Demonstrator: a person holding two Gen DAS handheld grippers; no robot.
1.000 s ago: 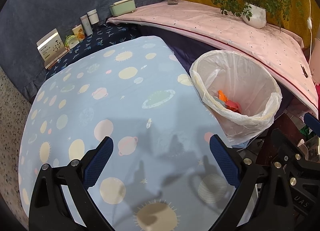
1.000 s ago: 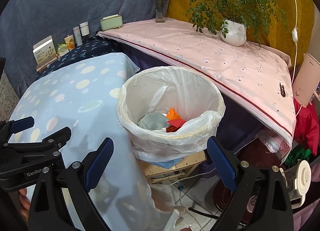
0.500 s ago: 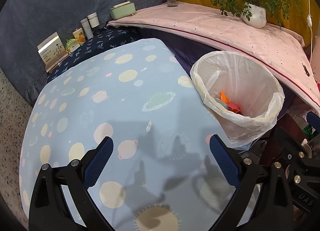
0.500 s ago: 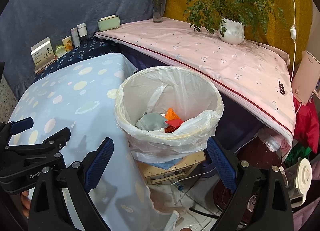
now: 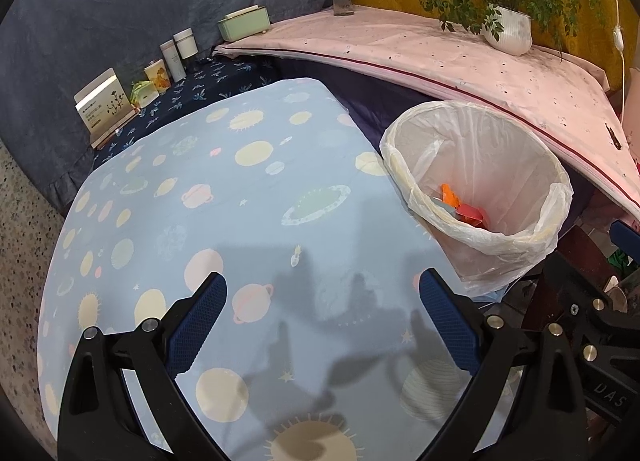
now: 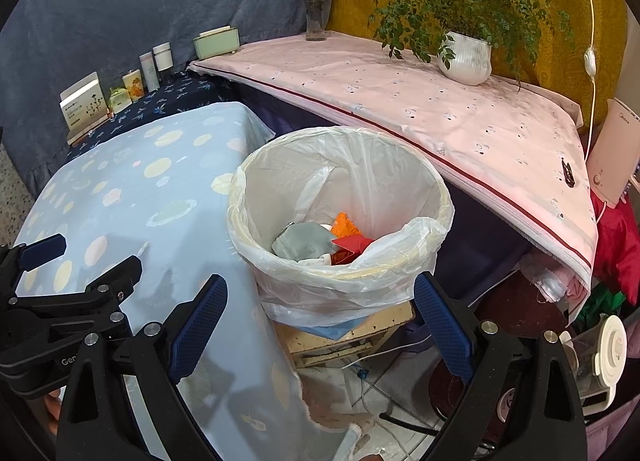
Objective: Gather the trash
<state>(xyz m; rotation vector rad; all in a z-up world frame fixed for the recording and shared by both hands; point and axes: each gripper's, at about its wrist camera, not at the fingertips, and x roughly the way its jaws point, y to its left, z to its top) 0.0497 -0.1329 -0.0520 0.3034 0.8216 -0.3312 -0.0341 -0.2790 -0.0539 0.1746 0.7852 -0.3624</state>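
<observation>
Left claw: fingers spread wide apart, nothing between them, hanging over the bench just beside the bin.
Right claw: also wide apart and empty, held at the near side of the bin, above its rim.
Bin: lined with a white plastic bag, standing on a low wooden crate at the bench's edge.
Trash: lying at the bottom of the bin, a grey crumpled piece, an orange scrap and a red one touching each other.
Bench: covered in a pale blue cloth printed with planets, next to the bin.
Potted plant: on the pink-covered shelf beyond the bin.
</observation>
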